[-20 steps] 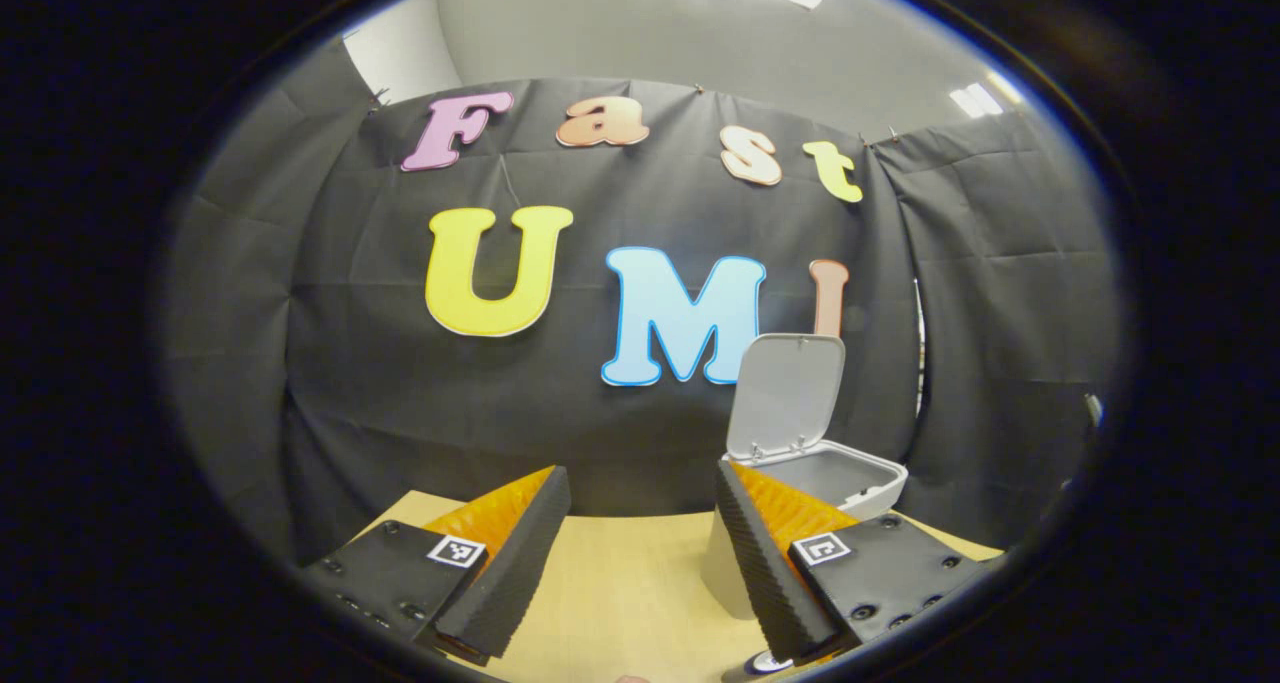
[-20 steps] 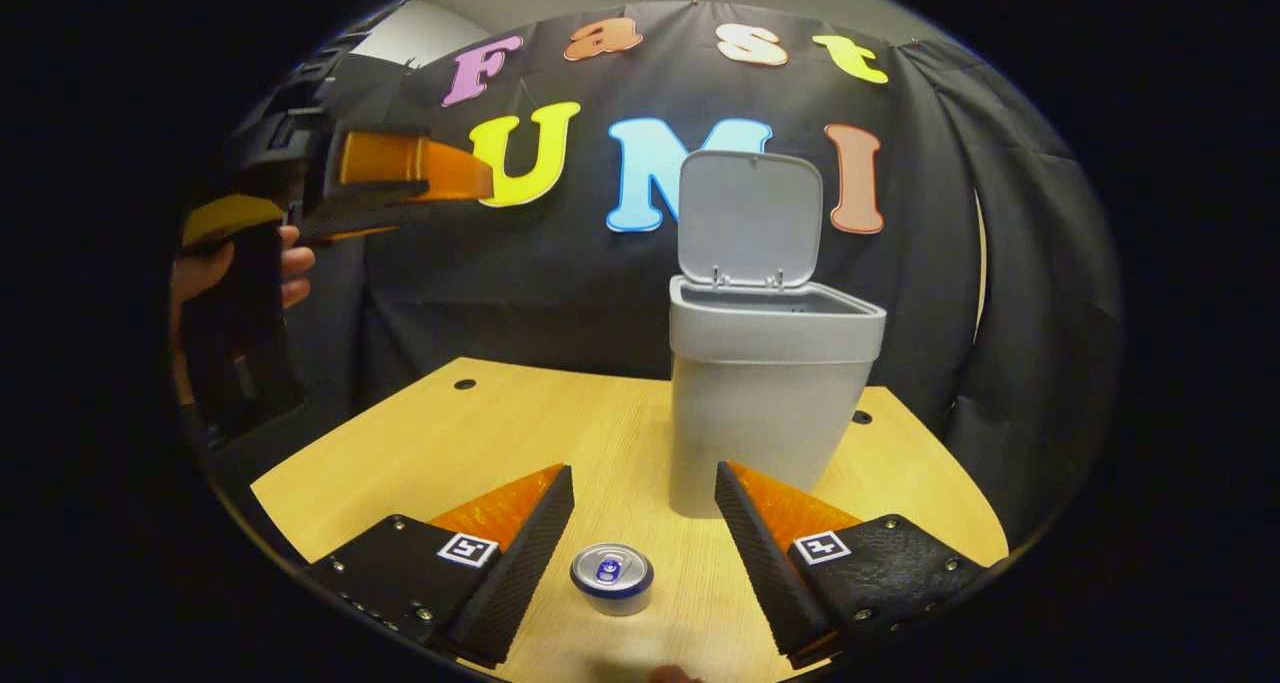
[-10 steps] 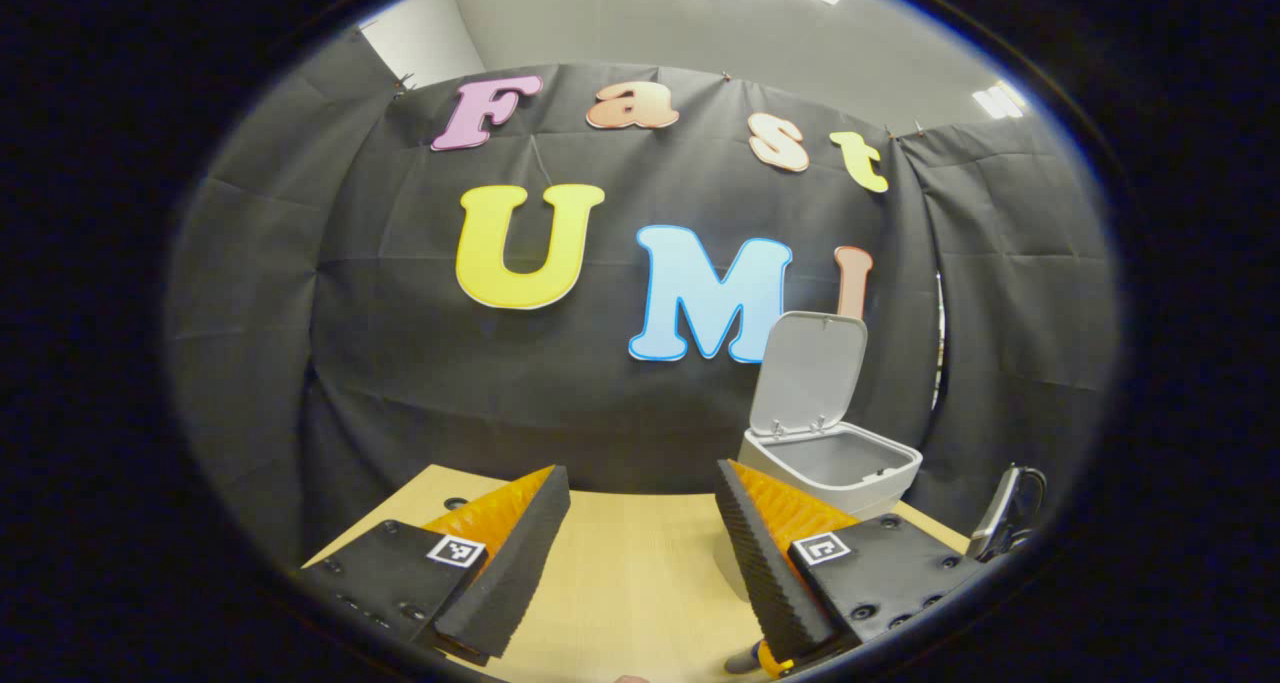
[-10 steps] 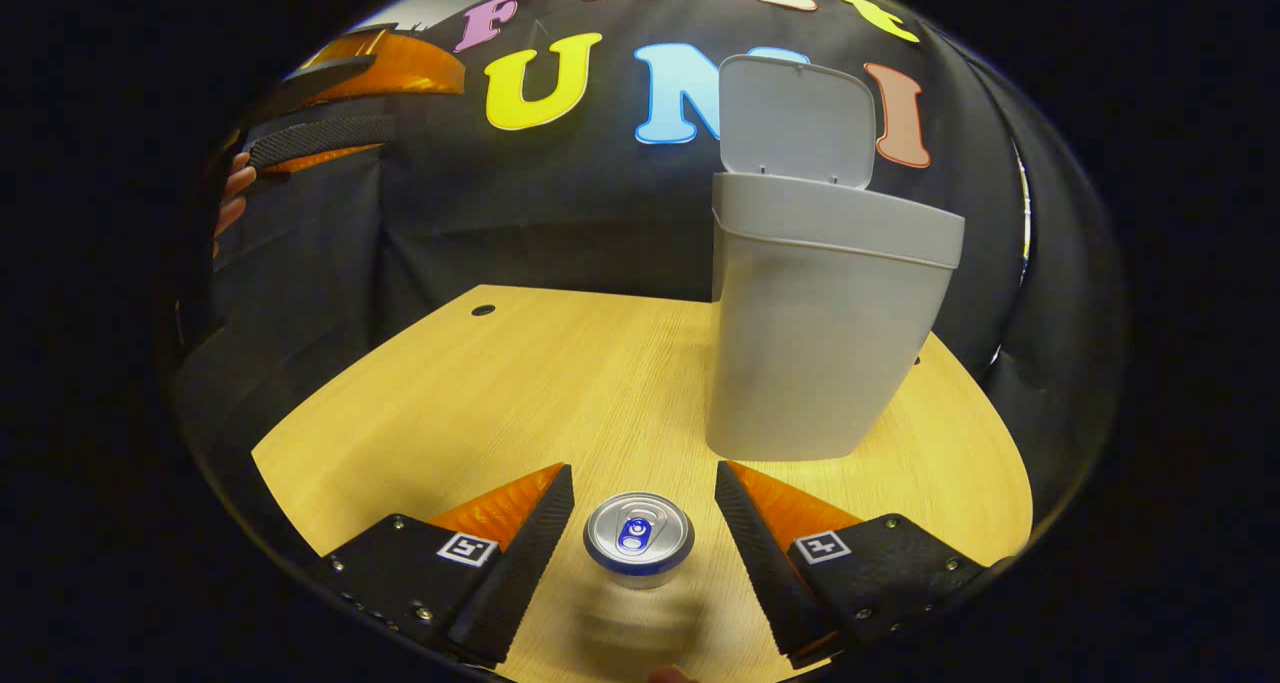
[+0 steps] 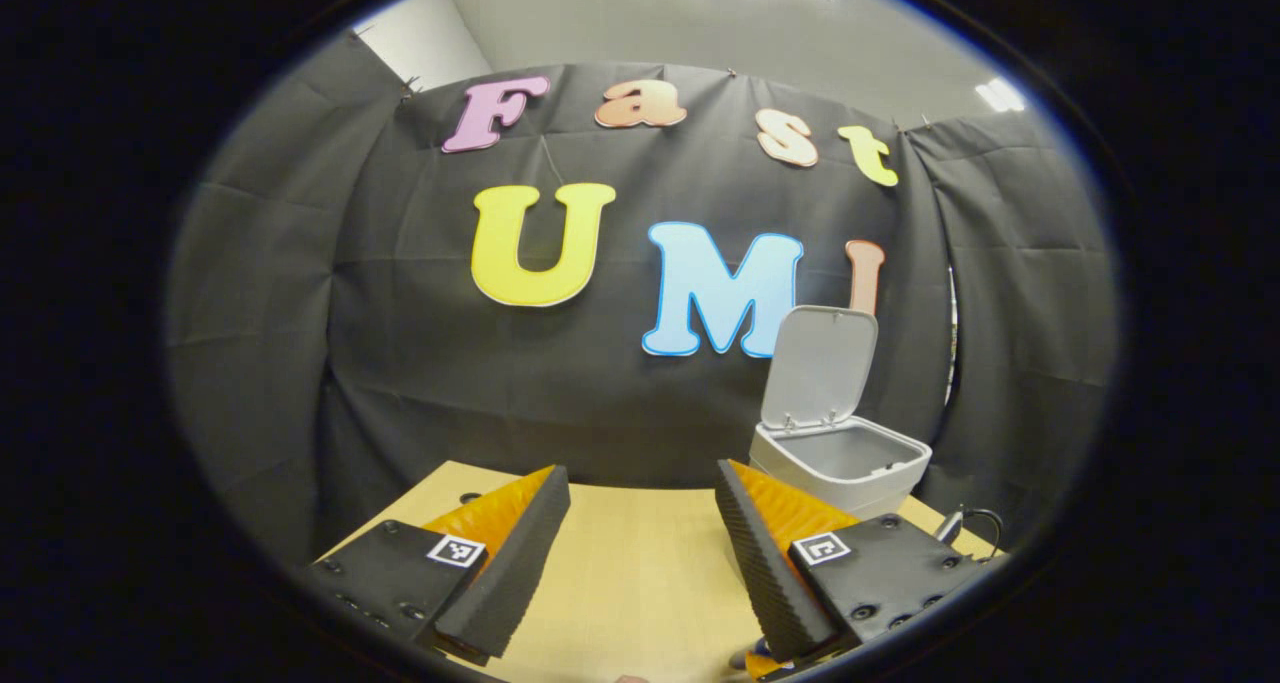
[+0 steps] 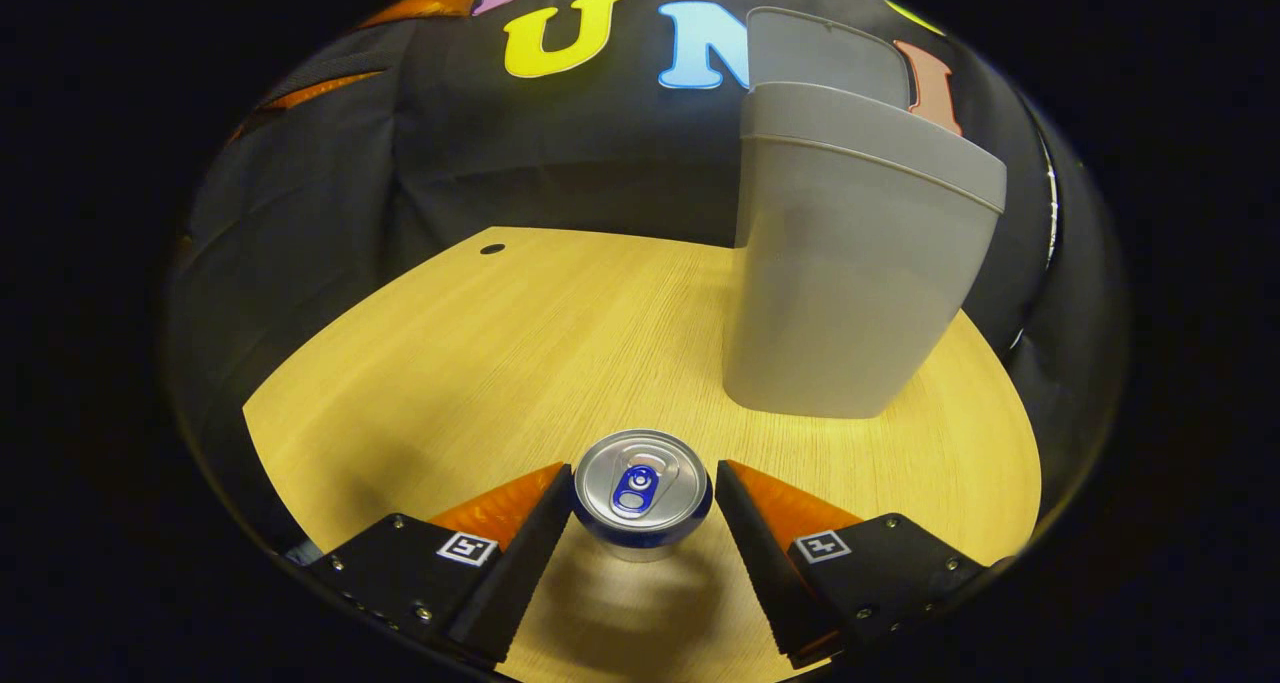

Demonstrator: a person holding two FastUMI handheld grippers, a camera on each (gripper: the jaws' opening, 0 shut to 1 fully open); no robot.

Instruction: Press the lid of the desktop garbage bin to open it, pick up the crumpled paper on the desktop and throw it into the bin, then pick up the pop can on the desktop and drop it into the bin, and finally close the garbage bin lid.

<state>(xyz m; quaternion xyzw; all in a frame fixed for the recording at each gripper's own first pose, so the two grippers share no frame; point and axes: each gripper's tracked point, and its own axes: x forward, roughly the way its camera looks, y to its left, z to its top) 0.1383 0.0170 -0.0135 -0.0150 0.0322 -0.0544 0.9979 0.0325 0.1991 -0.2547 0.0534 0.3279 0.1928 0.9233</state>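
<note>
- Since a second ago the right gripper (image 6: pixel 642 483) has come down and forward over the pop can (image 6: pixel 641 482), which then stood small and well ahead of the finger tips and now sits between them, its silver top looming large in the right gripper view.
- In that view the garbage bin (image 6: pixel 850 263) has also grown and slid up and to the right, so that its open lid (image 6: pixel 822 55) is now seen mostly from behind its rim.
- The left gripper (image 5: pixel 640 553) has shifted little; in the left gripper view the bin (image 5: pixel 842 463) has drifted somewhat to the right and farther off.
- The right gripper's fingers stand spread, one on each side of the can's top; the rim looks to be just at the tips, but whether either finger touches it cannot be told.
- The can stands upright on the wooden desktop (image 6: pixel 480 353), near the front edge, apart from the bin, which stands farther back and to the right.
- The left gripper's fingers are wide apart with nothing between them, held above the desktop (image 5: pixel 640 573) and facing the black cloth wall (image 5: pixel 400 363).
- In the left gripper view the bin's lid (image 5: pixel 822 363) stands upright on its hinge and the mouth lies open; what is inside cannot be made out.
- A small dark hole (image 6: pixel 491 249) shows in the desktop near its far left edge.
</note>
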